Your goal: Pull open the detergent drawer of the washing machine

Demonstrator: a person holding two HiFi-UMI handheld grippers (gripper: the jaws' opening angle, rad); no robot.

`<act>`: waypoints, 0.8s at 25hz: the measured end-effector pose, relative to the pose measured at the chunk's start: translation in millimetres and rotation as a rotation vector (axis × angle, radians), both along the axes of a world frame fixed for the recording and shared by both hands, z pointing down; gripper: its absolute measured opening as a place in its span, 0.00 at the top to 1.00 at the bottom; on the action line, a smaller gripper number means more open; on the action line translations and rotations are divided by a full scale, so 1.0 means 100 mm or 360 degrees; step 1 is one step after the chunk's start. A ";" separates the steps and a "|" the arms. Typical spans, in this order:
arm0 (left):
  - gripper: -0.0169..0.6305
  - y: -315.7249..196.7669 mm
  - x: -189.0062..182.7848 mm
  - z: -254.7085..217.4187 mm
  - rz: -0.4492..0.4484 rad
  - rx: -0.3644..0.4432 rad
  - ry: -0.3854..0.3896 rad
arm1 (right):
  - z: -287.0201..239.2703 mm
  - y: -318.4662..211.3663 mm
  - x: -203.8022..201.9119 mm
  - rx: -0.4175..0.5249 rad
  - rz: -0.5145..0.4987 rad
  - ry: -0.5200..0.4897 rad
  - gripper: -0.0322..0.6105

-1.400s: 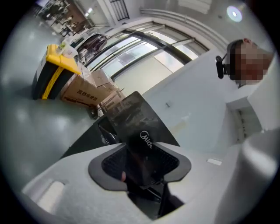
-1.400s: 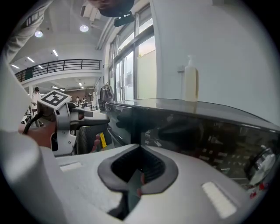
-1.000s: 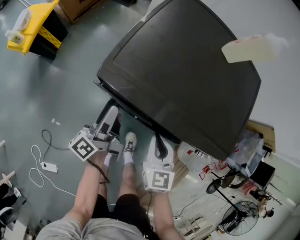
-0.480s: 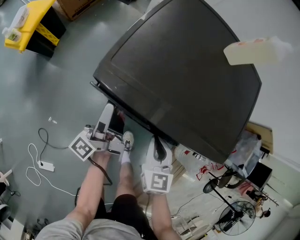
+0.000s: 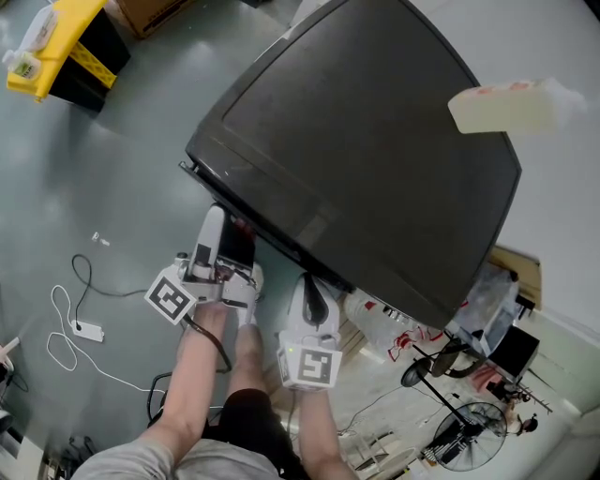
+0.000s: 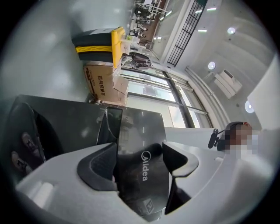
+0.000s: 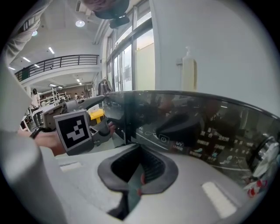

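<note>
The dark washing machine [image 5: 356, 159] fills the head view from above. My left gripper [image 5: 228, 236] is at the top left of its front, its jaws on either side of the glossy black detergent drawer front [image 6: 142, 131], which reads "Midea". In the left gripper view both pads [image 6: 99, 166] meet the drawer's edges, so the left gripper [image 6: 140, 159] is shut on it. The drawer seems to stand slightly proud of the front. My right gripper [image 5: 313, 286] hangs shut and holds nothing in front of the control panel [image 7: 197, 135]; in its own view the right gripper [image 7: 139, 173] has its pads together.
A white bottle [image 5: 502, 105] lies on the machine's lid. A yellow bin [image 5: 47, 47] and a cardboard box [image 5: 150, 14] stand at the far left. A cable with a white plug [image 5: 80, 328] lies on the floor. Bags and a fan [image 5: 478, 431] crowd the machine's right side.
The left gripper has edged closer to the machine's front, still on the drawer. The right gripper has stayed beside it. The head camera has shifted a little.
</note>
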State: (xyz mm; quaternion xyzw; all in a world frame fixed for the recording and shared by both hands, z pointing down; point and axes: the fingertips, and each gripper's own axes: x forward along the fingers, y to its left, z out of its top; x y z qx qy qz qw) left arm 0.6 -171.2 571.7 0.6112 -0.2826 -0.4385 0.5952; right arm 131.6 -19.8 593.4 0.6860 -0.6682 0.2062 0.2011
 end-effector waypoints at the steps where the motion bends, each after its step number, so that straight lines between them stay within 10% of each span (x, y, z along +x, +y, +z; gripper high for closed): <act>1: 0.45 0.00 0.00 0.01 -0.0010 -0.0012 0.0015 | 0.00 0.00 -0.01 -0.0002 0.0000 -0.0003 0.94; 20: 0.45 0.00 0.01 -0.02 -0.0117 0.0017 0.0137 | -0.02 0.15 0.06 0.0011 0.0018 0.0016 0.94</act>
